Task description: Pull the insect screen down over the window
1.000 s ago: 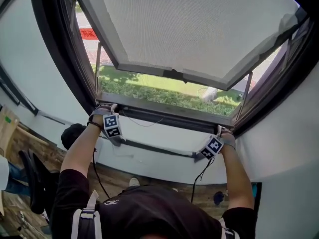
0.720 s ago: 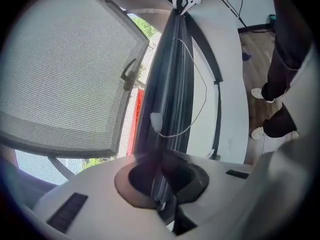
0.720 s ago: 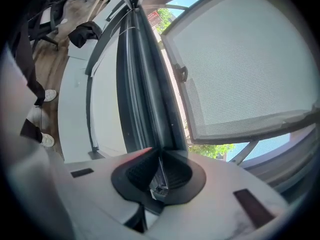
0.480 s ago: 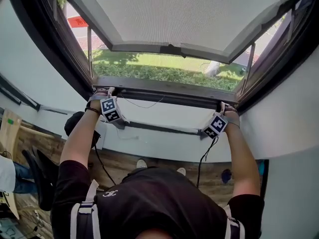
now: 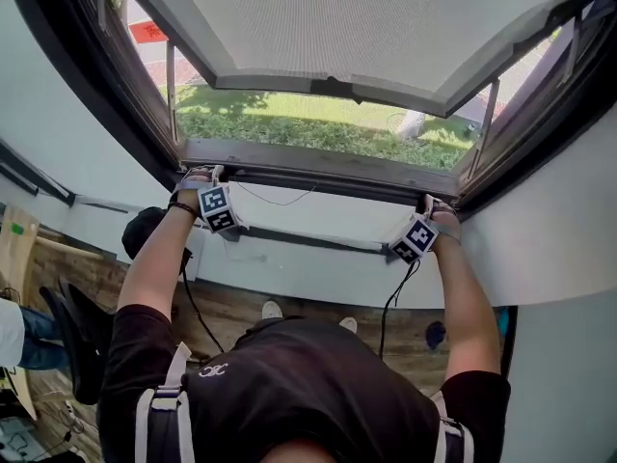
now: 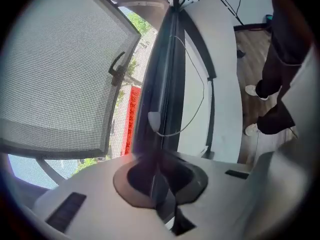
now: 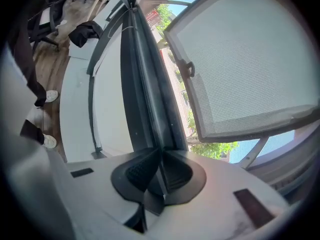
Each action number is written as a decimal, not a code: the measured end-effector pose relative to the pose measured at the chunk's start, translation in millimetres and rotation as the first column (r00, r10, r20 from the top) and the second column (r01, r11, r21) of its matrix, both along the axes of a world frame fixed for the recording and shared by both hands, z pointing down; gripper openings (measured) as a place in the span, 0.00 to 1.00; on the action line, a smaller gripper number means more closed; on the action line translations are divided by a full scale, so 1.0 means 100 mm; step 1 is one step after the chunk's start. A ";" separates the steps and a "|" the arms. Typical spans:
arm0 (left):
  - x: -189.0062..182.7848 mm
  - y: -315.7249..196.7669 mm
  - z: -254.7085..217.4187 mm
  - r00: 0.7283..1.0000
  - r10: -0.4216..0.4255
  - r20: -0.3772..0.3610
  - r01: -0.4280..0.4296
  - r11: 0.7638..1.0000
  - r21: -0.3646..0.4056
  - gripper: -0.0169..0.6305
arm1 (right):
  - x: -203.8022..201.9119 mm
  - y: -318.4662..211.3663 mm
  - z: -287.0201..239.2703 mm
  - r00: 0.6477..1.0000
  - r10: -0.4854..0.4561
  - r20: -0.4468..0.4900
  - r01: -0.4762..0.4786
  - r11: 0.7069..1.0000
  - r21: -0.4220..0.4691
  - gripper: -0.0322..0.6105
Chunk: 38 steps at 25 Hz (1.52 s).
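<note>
Head view: an open mesh-textured sash [image 5: 337,27] tilts outward above both tools. The insect screen's dark pull bar [image 5: 308,240] spans between them. Left tool [image 5: 229,228], nearly together, is closing on the bar's end; right tool [image 5: 397,249] pinches the other end narrowly.

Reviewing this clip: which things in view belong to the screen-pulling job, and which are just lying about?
Job in hand:
- left gripper, jaws closing on the dark bar
- right gripper, shut on the same bar
- mesh panel
- window frame

Lying about:
- office chair
- black bundle
</note>
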<state>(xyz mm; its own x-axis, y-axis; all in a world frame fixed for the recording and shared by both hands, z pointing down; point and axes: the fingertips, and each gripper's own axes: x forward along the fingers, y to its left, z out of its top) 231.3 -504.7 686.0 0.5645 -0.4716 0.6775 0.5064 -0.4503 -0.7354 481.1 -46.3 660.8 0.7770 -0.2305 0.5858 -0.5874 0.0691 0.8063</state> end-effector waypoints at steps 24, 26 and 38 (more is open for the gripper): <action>-0.19 0.15 0.23 0.994 -0.035 0.108 0.050 0.988 -0.144 0.42 | -0.28 0.05 0.20 0.971 0.011 0.239 0.028 0.987 -0.158 0.45; -0.20 0.16 0.30 0.992 -0.057 0.110 0.072 0.987 -0.144 0.49 | -0.28 0.04 0.28 0.974 0.041 0.221 -0.008 0.989 -0.149 0.52; -0.08 0.13 0.19 0.994 -0.082 0.072 0.094 0.977 -0.191 0.44 | -0.18 0.01 0.25 0.988 0.008 0.155 0.009 0.994 -0.108 0.53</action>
